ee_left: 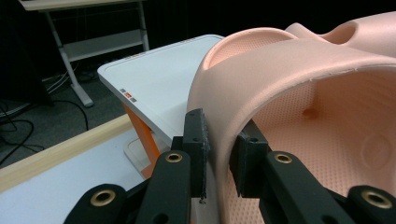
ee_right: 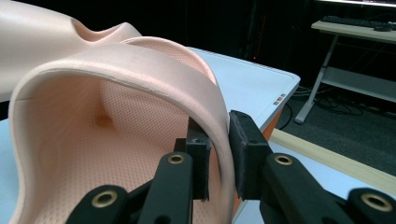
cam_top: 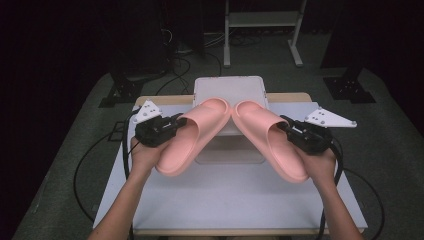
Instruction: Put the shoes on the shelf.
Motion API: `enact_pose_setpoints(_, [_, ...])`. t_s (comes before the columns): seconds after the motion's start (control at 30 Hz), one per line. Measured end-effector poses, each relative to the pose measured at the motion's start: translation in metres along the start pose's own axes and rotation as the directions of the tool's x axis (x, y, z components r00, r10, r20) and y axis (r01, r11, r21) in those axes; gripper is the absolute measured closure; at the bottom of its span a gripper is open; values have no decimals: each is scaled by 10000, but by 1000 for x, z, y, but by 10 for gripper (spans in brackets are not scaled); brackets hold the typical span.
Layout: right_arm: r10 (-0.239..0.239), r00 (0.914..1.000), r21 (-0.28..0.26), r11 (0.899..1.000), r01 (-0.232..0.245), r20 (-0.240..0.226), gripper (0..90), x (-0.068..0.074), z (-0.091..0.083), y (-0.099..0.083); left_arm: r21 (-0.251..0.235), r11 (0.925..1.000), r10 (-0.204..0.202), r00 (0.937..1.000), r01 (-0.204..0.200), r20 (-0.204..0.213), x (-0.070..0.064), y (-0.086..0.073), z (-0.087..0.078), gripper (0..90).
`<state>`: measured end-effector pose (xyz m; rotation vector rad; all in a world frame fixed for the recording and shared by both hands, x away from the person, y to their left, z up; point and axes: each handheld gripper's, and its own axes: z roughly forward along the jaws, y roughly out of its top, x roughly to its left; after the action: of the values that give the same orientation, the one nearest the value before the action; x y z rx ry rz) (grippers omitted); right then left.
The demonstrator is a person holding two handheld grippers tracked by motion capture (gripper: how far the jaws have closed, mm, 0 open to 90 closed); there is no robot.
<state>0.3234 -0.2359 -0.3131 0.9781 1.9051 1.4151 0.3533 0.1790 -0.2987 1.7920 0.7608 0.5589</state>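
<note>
Dark room behind, cables on a grey floor, a metal-legged stand at the back. White-topped desk (cam_top: 230,200) with a wooden edge; a white box-like platform (cam_top: 230,87) with orange sides stands at its far middle.

Two pink foam slides held aloft over the desk, toes meeting above the platform, heels angled out toward the person. Left slipper (cam_top: 192,135) is carried by the left tool (cam_top: 175,125); right slipper (cam_top: 270,137) by the right tool (cam_top: 287,127).

Left gripper view: jaws narrow, clamped across the edge of the left slipper's strap (ee_left: 280,60), one pad outside, one pad inside the foot opening. Right gripper view: same hold mirrored, jaws pinching the strap (ee_right: 140,60) of the right slipper near its rim. Both grips sit on soft foam, close to the strap's edge.

Neither slipper touches the desk or the platform, as far as the high view shows; toes appear touching or just beside each other.

Risks, as a judgement:
- Foam strap is pliant; a pinch so near the rim could slip off if a slipper swings or is tilted sharply.
- Heels hang unsupported, so each slide could pivot in the jaws and droop.
- Toes bumping together could twist one slipper out of line before it is set down.
- Lowering carelessly, a sole could catch the platform's edge and lever the strap free.
</note>
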Motion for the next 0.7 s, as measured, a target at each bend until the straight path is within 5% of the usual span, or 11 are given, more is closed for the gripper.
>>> enact_pose_setpoints(0.7, [265,9989,110,9996,-270,381,777,-17,18,13,179,9991,-383,9993,383,5,13,15,26,763])
